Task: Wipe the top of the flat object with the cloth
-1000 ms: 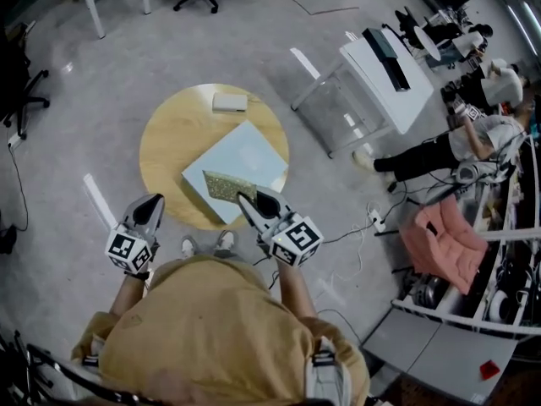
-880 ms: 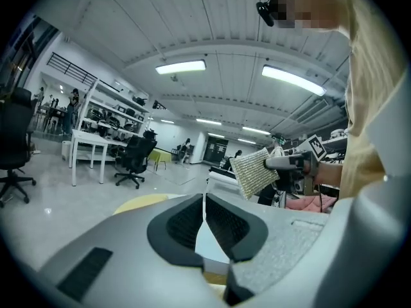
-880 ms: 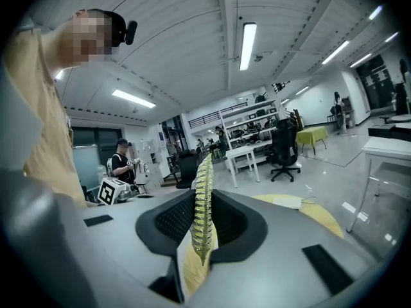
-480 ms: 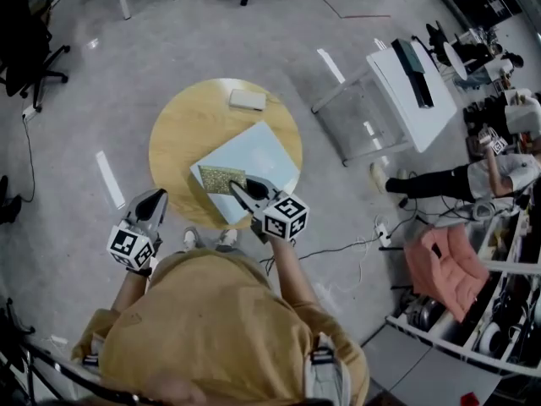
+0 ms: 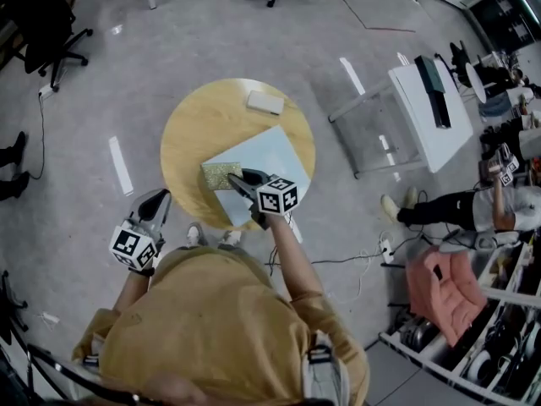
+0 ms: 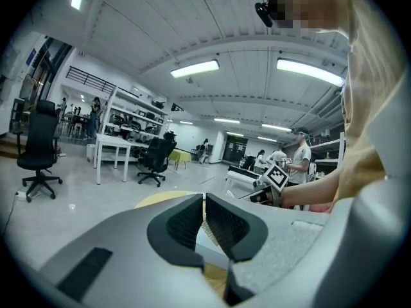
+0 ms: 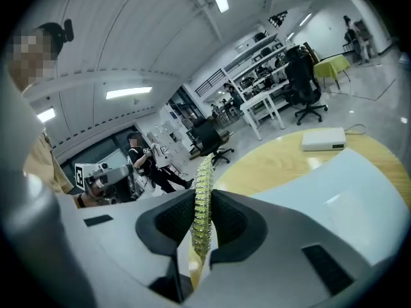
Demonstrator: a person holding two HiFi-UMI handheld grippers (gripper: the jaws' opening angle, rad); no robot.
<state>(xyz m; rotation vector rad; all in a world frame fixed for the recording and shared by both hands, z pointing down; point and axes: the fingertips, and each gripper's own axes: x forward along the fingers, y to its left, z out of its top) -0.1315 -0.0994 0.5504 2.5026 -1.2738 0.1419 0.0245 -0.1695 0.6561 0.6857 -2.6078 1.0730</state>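
Note:
A pale blue flat board (image 5: 270, 161) lies on the round wooden table (image 5: 196, 125). On its near-left corner rests a yellow-green cloth (image 5: 220, 174). My right gripper (image 5: 237, 180) is shut on the cloth's edge; in the right gripper view the cloth (image 7: 203, 197) stands on edge between the jaws of the right gripper (image 7: 200, 226), with the board (image 7: 321, 185) beyond. My left gripper (image 5: 154, 204) hangs off the table's near-left side, above the floor. The left gripper view shows the left gripper (image 6: 203, 220) shut and empty.
A small white box (image 5: 265, 102) lies at the table's far side, also visible as a white box (image 7: 324, 138) in the right gripper view. A white desk (image 5: 431, 112) stands to the right. Office chairs (image 5: 51, 32) and people sit around the floor.
My right gripper has moved forward and left over the board's near corner, still holding the cloth. The left gripper stayed roughly where it was.

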